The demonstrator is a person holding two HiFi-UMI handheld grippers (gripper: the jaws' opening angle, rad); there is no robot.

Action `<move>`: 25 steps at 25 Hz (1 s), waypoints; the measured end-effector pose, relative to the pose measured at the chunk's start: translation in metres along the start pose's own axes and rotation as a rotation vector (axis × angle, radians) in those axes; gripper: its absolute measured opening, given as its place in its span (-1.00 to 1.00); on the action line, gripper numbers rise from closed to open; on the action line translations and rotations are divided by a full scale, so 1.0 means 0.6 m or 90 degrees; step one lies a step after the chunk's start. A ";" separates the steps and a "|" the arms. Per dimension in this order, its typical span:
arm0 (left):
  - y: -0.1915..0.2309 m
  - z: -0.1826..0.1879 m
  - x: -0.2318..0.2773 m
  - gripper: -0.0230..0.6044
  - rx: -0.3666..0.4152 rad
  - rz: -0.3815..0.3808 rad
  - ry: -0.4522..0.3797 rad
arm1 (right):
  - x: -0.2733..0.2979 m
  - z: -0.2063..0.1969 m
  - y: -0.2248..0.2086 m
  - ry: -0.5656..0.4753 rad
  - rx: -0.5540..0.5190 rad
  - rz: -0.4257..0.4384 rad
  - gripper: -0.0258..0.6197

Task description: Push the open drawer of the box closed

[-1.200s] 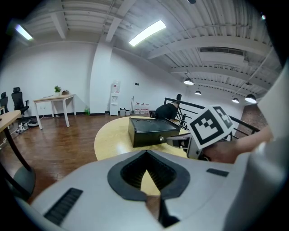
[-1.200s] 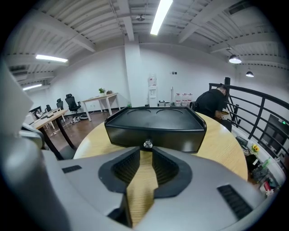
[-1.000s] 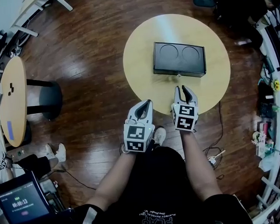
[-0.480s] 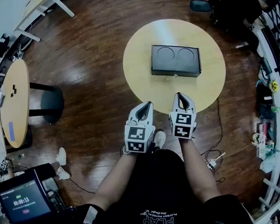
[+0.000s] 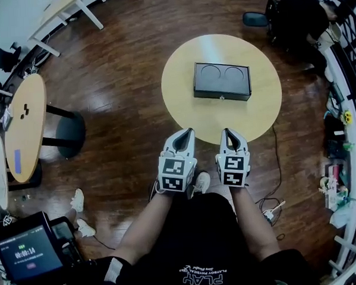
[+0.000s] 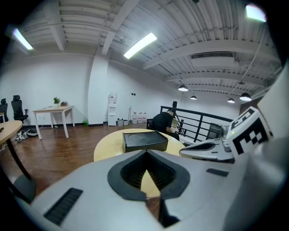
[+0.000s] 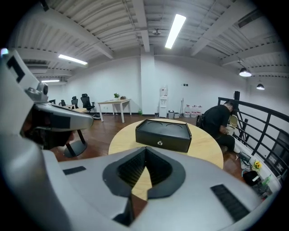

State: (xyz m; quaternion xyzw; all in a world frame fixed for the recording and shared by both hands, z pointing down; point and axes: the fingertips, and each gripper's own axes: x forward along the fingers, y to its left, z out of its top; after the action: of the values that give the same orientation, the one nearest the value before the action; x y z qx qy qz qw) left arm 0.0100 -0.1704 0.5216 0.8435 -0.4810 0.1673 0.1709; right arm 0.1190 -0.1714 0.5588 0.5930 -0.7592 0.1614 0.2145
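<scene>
Pulling my right gripper (image 5: 229, 132) back from the box (image 5: 222, 81), I now hold it over the near edge of the round desk (image 5: 188, 102), level with my left gripper (image 5: 185, 132), which hangs just beside it over the floor. A second ago the right one was up close to the front of the box, almost at the small knob (image 5: 222, 97); now there is a clear stretch of bare desk between us.

Both grippers are closed, jaw tips together, with nothing between them. Each gripper view shows only the desk top through the small hollow behind the tips.

The box sits a little beyond the middle of the desk, with its two round recesses facing up. From my right gripper's view the drawer (image 7: 171, 143) front looks flush with the box, with no ledge or dark gap around it and the knob centred low on the face. A second ago a thin lip seemed to stick out towards me along that front; I no longer see it.

I judge that the push is done and the drawer is home. The retreat looks like the end of the task rather than a wind-up for another shove. I cannot rule out a very slight gap.
</scene>
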 end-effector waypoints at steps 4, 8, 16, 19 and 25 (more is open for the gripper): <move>-0.020 0.022 -0.023 -0.94 -0.005 -0.019 -0.012 | -0.039 -0.003 0.009 -0.002 0.002 0.008 -0.90; -0.030 0.040 -0.033 -0.94 0.020 -0.025 -0.018 | -0.063 0.007 0.018 -0.015 0.022 0.015 -0.90; -0.055 0.061 -0.058 -0.94 0.049 -0.041 -0.029 | -0.097 0.038 0.029 -0.042 0.031 0.001 -0.90; -0.058 0.041 -0.074 -0.94 0.075 -0.041 -0.028 | -0.122 0.036 0.035 -0.059 0.019 -0.013 -0.90; -0.077 0.017 -0.135 -0.94 0.113 -0.055 -0.039 | -0.185 0.027 0.069 -0.076 -0.012 -0.032 -0.90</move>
State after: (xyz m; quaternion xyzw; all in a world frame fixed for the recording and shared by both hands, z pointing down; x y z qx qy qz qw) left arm 0.0123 -0.0917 0.4703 0.8801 -0.4322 0.1762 0.0876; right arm 0.0992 -0.0773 0.4878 0.6182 -0.7570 0.1133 0.1784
